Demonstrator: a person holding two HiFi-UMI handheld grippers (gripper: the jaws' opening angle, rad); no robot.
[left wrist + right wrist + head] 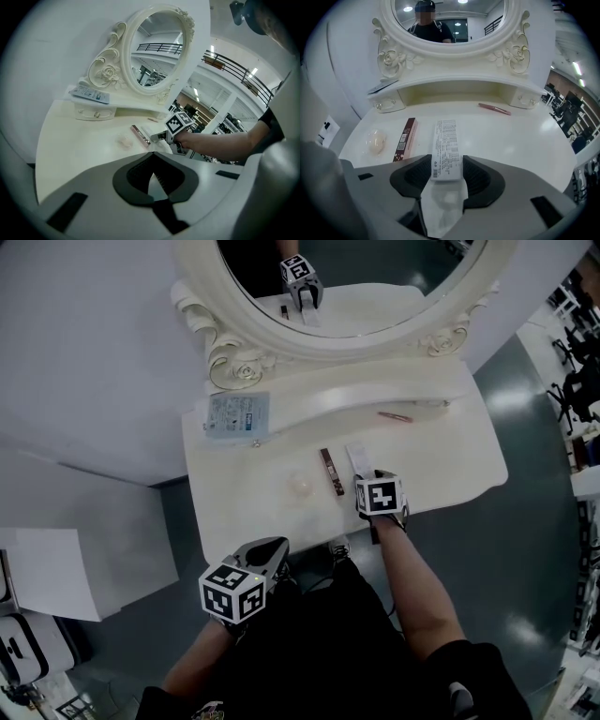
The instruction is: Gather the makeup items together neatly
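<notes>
Closest to the person, the left claw point(153, 171) hangs off the front of the table, short of its edge, with its dark pads drawn together and nothing between them.

Past it, the right claw point(446, 164) rests at the front edge of the glossy white dressing table point(511, 136). Its pads sit against both long sides of the near end of a long white cardboard box printed with small black text point(445, 140). The box lies flat on the table and points straight away towards the mirror.

Just to the left of that box, close but not touching, a slim dark brown box with a barcode label point(405, 138) lies almost parallel to it. Further left again, apart from the brown box, a pale round puff in clear wrapping point(376, 140) sits on the table.

Well beyond these and off to the right, a thin pink pencil point(494, 108) lies alone near the foot of the raised cream shelf point(375, 395), nowhere near the other three items.

On the left end of that shelf a flat blue-and-white packet point(237, 415) overhangs the corner. Behind it rises the oval mirror in its carved cream frame point(239, 367), and the glass reflects the right claw's marker cube.
</notes>
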